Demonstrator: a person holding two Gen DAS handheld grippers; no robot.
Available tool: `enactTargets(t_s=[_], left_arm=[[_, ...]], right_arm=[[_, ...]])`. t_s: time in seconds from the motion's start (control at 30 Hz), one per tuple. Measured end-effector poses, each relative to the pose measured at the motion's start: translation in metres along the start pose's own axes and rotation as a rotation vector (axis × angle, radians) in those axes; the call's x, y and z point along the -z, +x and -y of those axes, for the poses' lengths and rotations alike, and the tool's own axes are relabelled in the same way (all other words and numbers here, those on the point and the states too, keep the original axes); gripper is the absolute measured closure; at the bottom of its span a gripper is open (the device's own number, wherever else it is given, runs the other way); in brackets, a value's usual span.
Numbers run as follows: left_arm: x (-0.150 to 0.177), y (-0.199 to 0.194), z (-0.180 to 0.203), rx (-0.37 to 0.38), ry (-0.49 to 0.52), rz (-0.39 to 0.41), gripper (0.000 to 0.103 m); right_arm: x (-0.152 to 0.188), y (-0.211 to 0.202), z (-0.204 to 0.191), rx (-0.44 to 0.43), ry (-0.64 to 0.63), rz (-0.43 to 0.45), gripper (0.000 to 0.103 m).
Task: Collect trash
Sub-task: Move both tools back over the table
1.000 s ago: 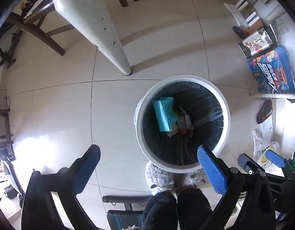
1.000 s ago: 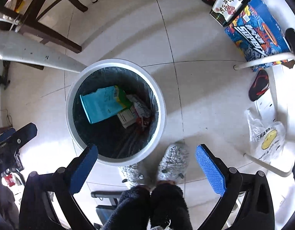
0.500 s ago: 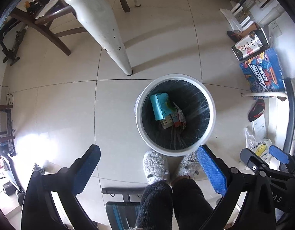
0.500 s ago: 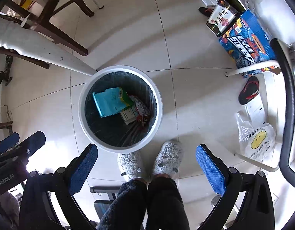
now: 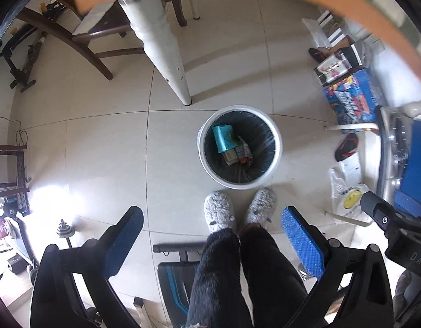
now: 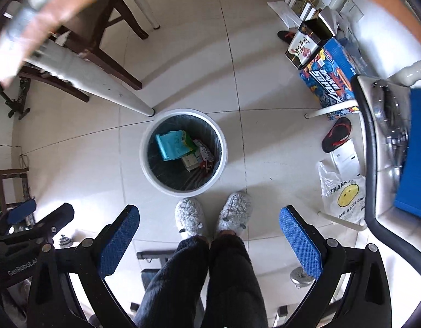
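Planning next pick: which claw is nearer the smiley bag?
Right. The bag lies just right of the right claw; the left claw sits farther left.

Empty left tool above bin, apparently.

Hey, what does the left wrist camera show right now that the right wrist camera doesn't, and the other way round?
Only the left wrist view shows the left gripper, open and empty.

Only the right wrist view shows the right gripper, also open and empty, and the smiley face and lettering on the white plastic bag readable.

Both show the white trash bin with its dark liner, the teal packet and other wrappers inside, the person's grey fuzzy slippers just in front of it, the blue printed box, the white table leg and the red-and-black sandal.
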State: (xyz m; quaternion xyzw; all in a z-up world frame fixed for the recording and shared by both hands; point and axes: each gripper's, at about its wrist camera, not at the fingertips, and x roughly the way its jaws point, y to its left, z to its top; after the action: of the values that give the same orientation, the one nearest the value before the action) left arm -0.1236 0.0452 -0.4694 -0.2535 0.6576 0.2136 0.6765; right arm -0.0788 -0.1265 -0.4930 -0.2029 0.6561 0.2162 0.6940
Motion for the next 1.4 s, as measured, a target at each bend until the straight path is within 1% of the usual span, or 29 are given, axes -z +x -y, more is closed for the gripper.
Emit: enactTargets(t_s=[0.1, 0.23, 0.27, 0.33, 0.37, 0.43, 0.5, 0.6, 0.7, 0.83, 0.9, 0.97, 1.03, 1.07, 1.1, 1.13, 1.2, 1.23, 1.27, 1.37, 1.4], left_arm=[[0.003, -0.037, -0.001, 0.004, 0.01, 0.021, 0.0], [0.0, -0.094, 0.001, 0.0, 0.023, 0.077, 0.0], [-0.002, -0.109, 0.002, -0.006, 0.03, 0.104, 0.0], [-0.01, -0.144, 0.006, -0.021, 0.042, 0.182, 0.0], [-0.015, -0.158, 0.008, -0.018, 0.047, 0.214, 0.0], [-0.033, -0.187, 0.014, -0.018, 0.065, 0.297, 0.0], [-0.055, -0.214, 0.021, -0.036, 0.068, 0.37, 0.0], [-0.093, -0.241, 0.03, -0.034, 0.056, 0.441, 0.0], [-0.133, -0.257, 0.046, -0.058, 0.058, 0.479, 0.0], [-0.19, -0.261, 0.068, -0.082, 0.073, 0.471, 0.0], [-0.223, -0.257, 0.086, -0.097, 0.075, 0.452, 0.0], [-0.256, -0.252, 0.101, -0.09, 0.06, 0.429, 0.0], [-0.291, -0.246, 0.118, -0.084, 0.04, 0.395, 0.0], [-0.315, -0.239, 0.128, -0.081, 0.025, 0.367, 0.0], [-0.327, -0.237, 0.135, -0.083, 0.017, 0.345, 0.0], [-0.348, -0.232, 0.145, -0.085, 0.014, 0.326, 0.0], [-0.384, -0.225, 0.165, -0.109, 0.009, 0.296, 0.0], [-0.401, -0.221, 0.173, -0.115, 0.004, 0.281, 0.0], [-0.422, -0.218, 0.183, -0.115, -0.002, 0.264, 0.0], [-0.472, -0.214, 0.208, -0.099, -0.018, 0.247, 0.0], [-0.491, -0.213, 0.219, -0.107, -0.019, 0.233, 0.0]], right_arm=[[0.005, -0.042, -0.002, -0.011, 0.002, 0.007, 0.0], [0.008, -0.096, -0.006, -0.05, 0.026, 0.018, 0.0], [0.008, -0.113, -0.007, -0.065, 0.036, 0.029, 0.0], [0.005, -0.143, -0.009, -0.093, 0.053, 0.052, 0.0], [0.002, -0.16, -0.009, -0.109, 0.064, 0.07, 0.0], [-0.009, -0.198, -0.01, -0.137, 0.084, 0.117, 0.0], [-0.019, -0.228, -0.009, -0.158, 0.101, 0.165, 0.0], [-0.044, -0.274, -0.001, -0.167, 0.127, 0.245, 0.0], [-0.072, -0.308, 0.013, -0.164, 0.16, 0.302, 0.0], [-0.116, -0.332, 0.043, -0.138, 0.201, 0.349, 0.0], [-0.145, -0.335, 0.066, -0.136, 0.229, 0.35, 0.0], [-0.18, -0.332, 0.087, -0.14, 0.258, 0.343, 0.0], [-0.222, -0.323, 0.108, -0.145, 0.277, 0.333, 0.0], [-0.239, -0.318, 0.116, -0.143, 0.283, 0.33, 0.0], [-0.262, -0.311, 0.126, -0.139, 0.292, 0.321, 0.0], [-0.285, -0.303, 0.137, -0.138, 0.305, 0.307, 0.0], [-0.323, -0.291, 0.152, -0.147, 0.328, 0.282, 0.0], [-0.349, -0.284, 0.163, -0.149, 0.34, 0.264, 0.0], [-0.366, -0.279, 0.17, -0.145, 0.347, 0.255, 0.0], [-0.427, -0.263, 0.197, -0.13, 0.359, 0.222, 0.0], [-0.446, -0.259, 0.206, -0.114, 0.361, 0.216, 0.0]])
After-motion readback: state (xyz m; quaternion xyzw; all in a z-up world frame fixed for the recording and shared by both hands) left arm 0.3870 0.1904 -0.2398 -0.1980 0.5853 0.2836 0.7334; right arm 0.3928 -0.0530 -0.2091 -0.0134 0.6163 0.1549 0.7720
